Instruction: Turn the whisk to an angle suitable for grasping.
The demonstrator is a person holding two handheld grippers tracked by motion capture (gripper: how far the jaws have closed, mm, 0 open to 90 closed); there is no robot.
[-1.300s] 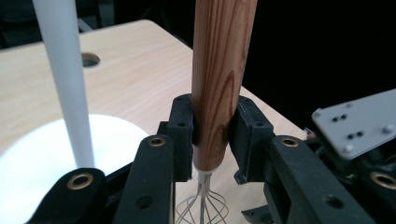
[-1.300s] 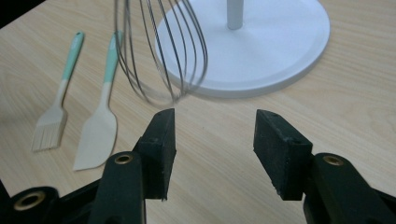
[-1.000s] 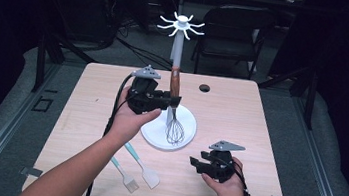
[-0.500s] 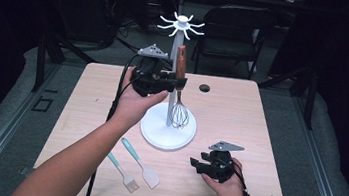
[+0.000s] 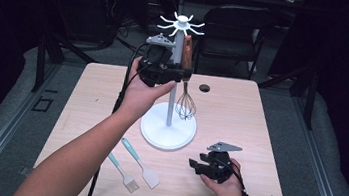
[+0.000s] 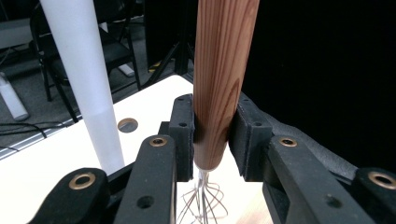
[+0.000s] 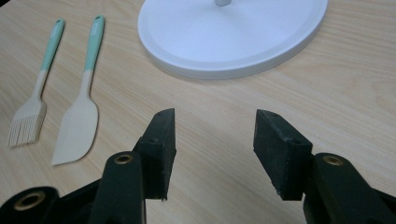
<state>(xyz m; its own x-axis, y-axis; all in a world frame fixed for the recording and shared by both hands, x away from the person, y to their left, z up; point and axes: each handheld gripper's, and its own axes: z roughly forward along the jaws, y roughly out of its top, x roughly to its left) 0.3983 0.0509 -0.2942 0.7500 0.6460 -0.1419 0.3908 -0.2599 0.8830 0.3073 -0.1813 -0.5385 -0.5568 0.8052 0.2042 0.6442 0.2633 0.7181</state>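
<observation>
left gripper [image 5: 185, 74]: its black jaws are clamping the round wooden handle of the wire whisk [image 6: 219, 74], pads [image 6: 183, 135] pressing on both sides near the handle's lower end
whisk position: hanging upright in the air just beside the white pole of the tall white utensil stand [image 5: 172, 92], wire loops [image 5: 186, 107] clear above the round base, handle top close under the ring of white hooks [image 5: 181, 24]
right gripper [image 5: 196, 165]: resting low on the pale wooden table [image 5: 241, 111] near the front edge, jaws standing apart with nothing between them
done so far: the whisk is being carried up to hook height
left to do: it looks as if the handle is not yet hooked; the mint-handled silicone spatula [image 7: 79, 107] and the mint-handled basting brush [image 7: 35, 98] are lying flat side by side on the table
change since earlier: the left hand is now higher and nearer the hooks, with the whisk lifted off the base; the right gripper is sitting where it was
</observation>
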